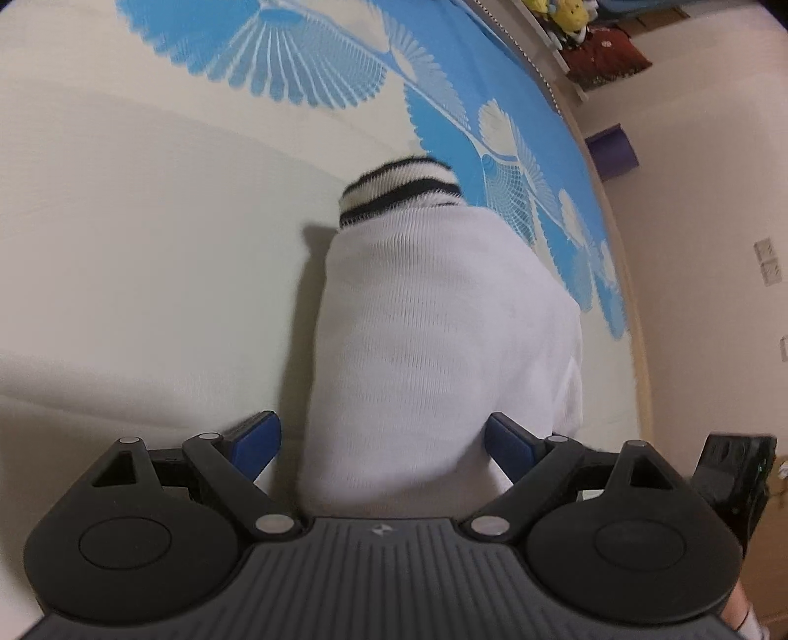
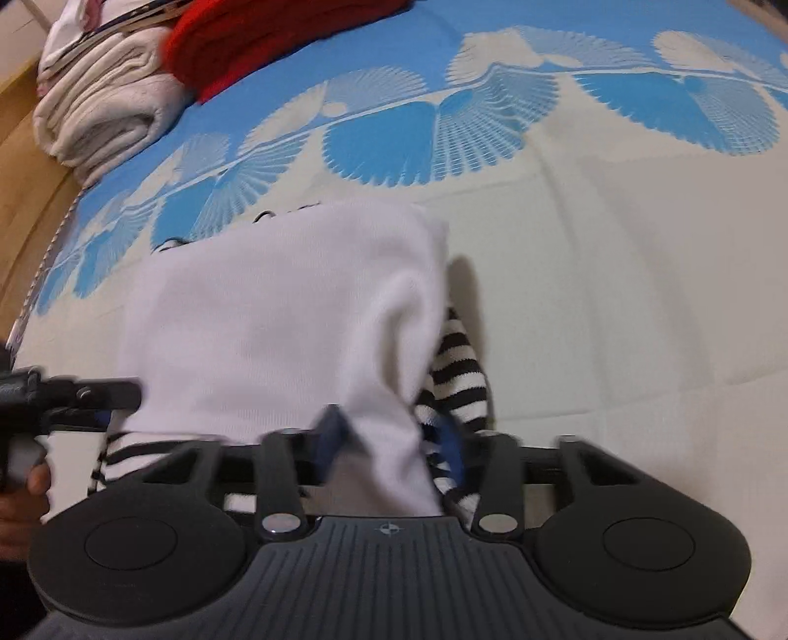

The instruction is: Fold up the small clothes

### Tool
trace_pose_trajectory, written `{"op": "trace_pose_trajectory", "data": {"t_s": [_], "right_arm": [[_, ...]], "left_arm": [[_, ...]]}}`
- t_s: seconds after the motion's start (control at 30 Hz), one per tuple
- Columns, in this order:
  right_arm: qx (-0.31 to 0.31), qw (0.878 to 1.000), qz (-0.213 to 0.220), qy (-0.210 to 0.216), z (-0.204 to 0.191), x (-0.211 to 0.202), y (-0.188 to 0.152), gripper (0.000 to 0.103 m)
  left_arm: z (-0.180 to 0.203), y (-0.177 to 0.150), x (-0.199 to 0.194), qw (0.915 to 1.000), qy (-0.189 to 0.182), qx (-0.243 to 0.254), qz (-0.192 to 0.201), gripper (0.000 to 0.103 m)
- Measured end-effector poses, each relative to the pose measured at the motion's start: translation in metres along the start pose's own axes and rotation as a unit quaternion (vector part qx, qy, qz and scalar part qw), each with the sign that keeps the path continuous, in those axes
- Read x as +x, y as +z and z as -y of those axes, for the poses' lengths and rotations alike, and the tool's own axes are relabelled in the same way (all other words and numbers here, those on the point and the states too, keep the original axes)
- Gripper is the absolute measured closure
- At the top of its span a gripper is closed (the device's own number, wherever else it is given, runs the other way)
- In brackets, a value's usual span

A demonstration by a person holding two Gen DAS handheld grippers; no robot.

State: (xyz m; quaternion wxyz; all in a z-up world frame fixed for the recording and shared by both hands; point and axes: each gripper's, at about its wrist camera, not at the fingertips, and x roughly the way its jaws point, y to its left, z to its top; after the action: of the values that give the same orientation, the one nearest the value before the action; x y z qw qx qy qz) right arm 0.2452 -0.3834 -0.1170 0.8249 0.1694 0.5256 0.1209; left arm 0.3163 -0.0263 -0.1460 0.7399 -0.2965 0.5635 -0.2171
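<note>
A small white knit garment with black-and-white striped cuffs lies over a cream and blue bedsheet. My left gripper stands open, its blue pads either side of the garment's near edge. In the right wrist view the same white garment is lifted and bunched. My right gripper is shut on its white fabric and striped trim. The left gripper's body shows at the left edge, at the garment's other side.
A folded white towel and a red cloth lie at the bed's far left corner. The bed's edge runs along the right, with a purple box, a dark red cushion and toys beyond it.
</note>
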Motion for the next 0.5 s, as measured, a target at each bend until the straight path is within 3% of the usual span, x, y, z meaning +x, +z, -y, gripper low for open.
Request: {"op": "trace_pose_trajectory", "data": {"t_s": [0.03, 0.1, 0.17, 0.23, 0.3, 0.5], "right_arm": [[0.009, 1.000, 0.001, 0.012, 0.002, -0.001, 0.001, 0.086], [0.011, 1.000, 0.002, 0.015, 0.002, -0.001, 0.003, 0.090], [0.010, 1.000, 0.002, 0.014, 0.001, 0.000, 0.002, 0.092], [0.010, 1.000, 0.003, 0.011, 0.000, 0.000, 0.001, 0.093], [0.017, 1.000, 0.004, 0.010, 0.001, -0.003, 0.001, 0.093], [0.059, 0.997, 0.039, 0.037, 0.001, -0.013, 0.017, 0.094]], "left_arm": [[-0.001, 0.000, 0.005, 0.9998, -0.016, -0.006, 0.005, 0.010], [0.001, 0.001, 0.013, 0.9993, -0.035, -0.009, 0.011, 0.011], [0.007, 0.000, 0.017, 0.9992, -0.029, -0.008, 0.025, 0.020], [0.015, 0.000, 0.015, 0.9991, -0.018, 0.012, 0.037, 0.046], [0.029, 0.005, 0.009, 0.9984, -0.010, 0.038, 0.040, 0.059], [0.081, 0.040, -0.035, 0.9884, 0.006, 0.128, 0.081, 0.063]]}}
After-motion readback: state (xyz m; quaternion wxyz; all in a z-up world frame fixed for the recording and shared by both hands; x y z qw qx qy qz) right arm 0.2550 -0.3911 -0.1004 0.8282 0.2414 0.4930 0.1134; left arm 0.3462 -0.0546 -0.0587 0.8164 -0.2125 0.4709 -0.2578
